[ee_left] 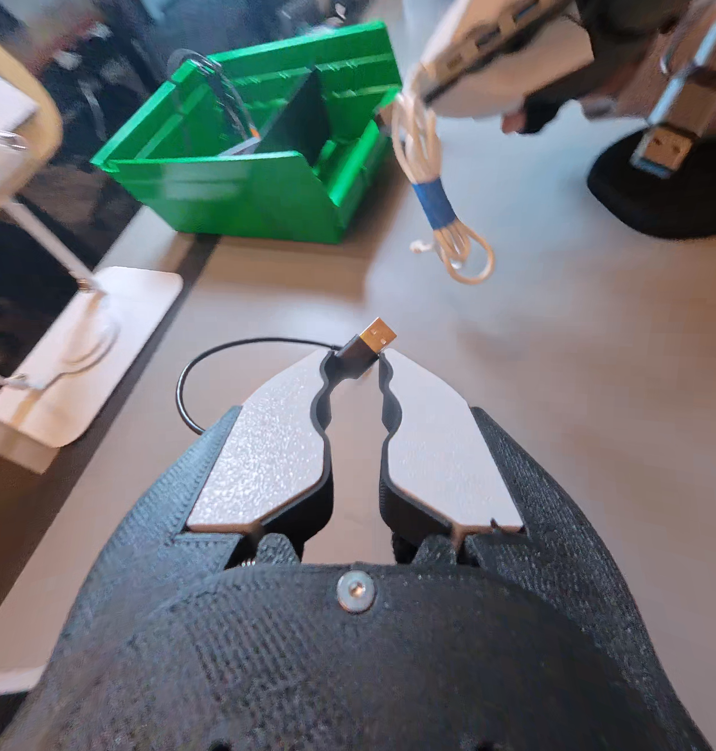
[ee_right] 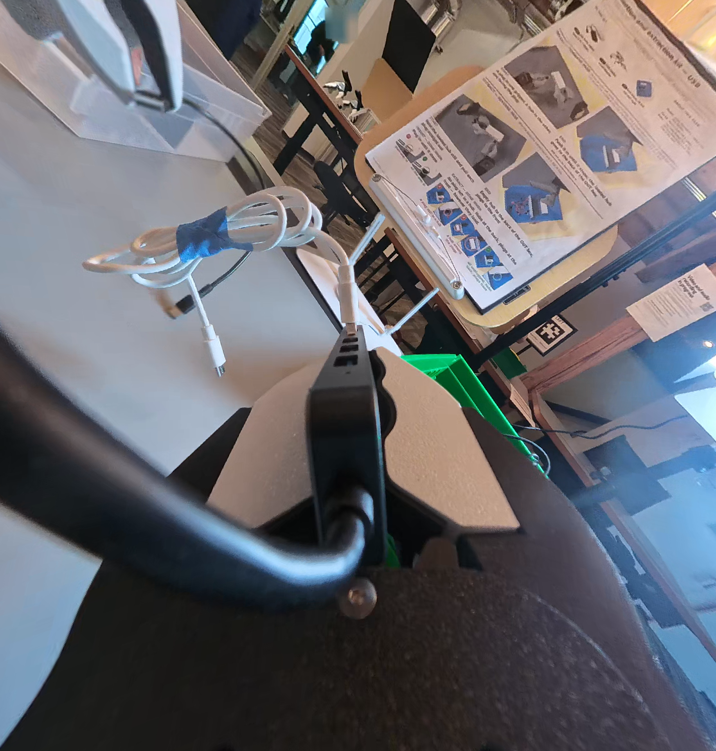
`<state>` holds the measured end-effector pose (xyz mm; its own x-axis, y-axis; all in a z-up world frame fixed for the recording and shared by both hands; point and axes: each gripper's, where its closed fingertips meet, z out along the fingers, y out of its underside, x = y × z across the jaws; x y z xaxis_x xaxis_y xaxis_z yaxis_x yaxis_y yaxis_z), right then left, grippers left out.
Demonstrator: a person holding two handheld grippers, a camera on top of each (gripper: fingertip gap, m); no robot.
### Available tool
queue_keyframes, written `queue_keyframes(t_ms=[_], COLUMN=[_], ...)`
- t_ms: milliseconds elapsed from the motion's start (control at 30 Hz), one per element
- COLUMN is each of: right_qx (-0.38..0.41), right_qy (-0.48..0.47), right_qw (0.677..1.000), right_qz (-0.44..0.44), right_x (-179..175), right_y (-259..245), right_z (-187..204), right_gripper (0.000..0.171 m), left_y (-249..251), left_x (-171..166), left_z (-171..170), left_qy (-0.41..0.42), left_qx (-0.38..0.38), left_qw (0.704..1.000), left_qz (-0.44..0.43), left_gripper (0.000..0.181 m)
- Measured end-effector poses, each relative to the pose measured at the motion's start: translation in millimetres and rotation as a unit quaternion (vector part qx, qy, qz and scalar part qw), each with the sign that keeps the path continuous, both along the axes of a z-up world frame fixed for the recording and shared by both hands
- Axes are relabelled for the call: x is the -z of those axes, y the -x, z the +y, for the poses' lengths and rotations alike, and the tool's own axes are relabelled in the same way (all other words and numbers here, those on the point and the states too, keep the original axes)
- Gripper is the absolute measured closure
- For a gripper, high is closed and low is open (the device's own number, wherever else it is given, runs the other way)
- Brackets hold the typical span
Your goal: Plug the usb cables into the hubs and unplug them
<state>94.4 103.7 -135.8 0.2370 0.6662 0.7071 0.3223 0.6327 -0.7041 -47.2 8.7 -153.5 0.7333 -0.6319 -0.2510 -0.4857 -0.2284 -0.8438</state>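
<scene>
Right gripper [ee_right: 370, 365] is clamped on a black hub [ee_right: 342, 422] with a bundled white cable [ee_right: 242, 231] plugged into its far end. Left gripper [ee_left: 354, 359] pinches a black USB plug [ee_left: 366, 345] above the table [ee_left: 551, 406], green bin [ee_left: 242, 187] behind.

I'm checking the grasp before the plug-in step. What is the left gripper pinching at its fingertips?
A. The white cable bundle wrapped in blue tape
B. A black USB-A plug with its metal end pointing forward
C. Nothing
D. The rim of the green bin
B: in the left wrist view the left gripper is closed on the black USB plug, its metal end sticking out past the tips.
</scene>
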Motion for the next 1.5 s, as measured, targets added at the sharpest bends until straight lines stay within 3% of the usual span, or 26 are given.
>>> queue_keyframes(t_ms=[167, 300, 567, 767, 900, 1133, 1333, 1500], right_qx=[-0.017, -0.029, -0.037, -0.036, -0.033, -0.042, -0.09, -0.105], right_qy=[-0.028, -0.048, -0.051, -0.073, -0.078, -0.068, -0.002, 0.008], right_qw=[0.999, 0.998, 0.995, 0.992, 0.992, 0.993, 0.995, 0.993], right_qz=[-0.014, -0.039, -0.077, -0.095, -0.097, -0.084, -0.045, -0.043], right_x=[4.8, 14.5, 32.6, 38.5, 38.5, 35.4, 26.2, 27.0], right_y=[9.3, 16.5, 25.5, 26.5, 25.8, 26.3, 30.1, 34.4], right_z=[-14.3, -24.5, -30.8, -32.1, -31.7, -35.8, -51.9, -60.7], right_gripper=[0.158, 0.158, 0.158, 0.158, 0.158, 0.158, 0.158, 0.158], left_y=[4.9, -3.1, -24.6, -13.7, -13.5, -15.3, -35.1, -55.8], left_x=[-18.4, -7.4, 10.2, 21.0, 21.2, 8.0, -28.5, -40.2], left_z=[-4.9, -10.8, -15.6, -9.7, -9.3, -13.1, -23.5, -31.7], left_qy=[-0.105, -0.161, -0.161, -0.174, -0.18, -0.186, -0.177, -0.193], left_qx=[-0.069, -0.069, -0.034, -0.061, -0.057, -0.053, -0.055, -0.04], left_qw=[0.992, 0.985, 0.986, 0.977, 0.977, 0.98, 0.982, 0.98], left_qz=[-0.01, 0.011, 0.037, 0.108, 0.102, 0.045, -0.035, -0.018], left_gripper=[0.16, 0.16, 0.16, 0.161, 0.161, 0.161, 0.16, 0.161])
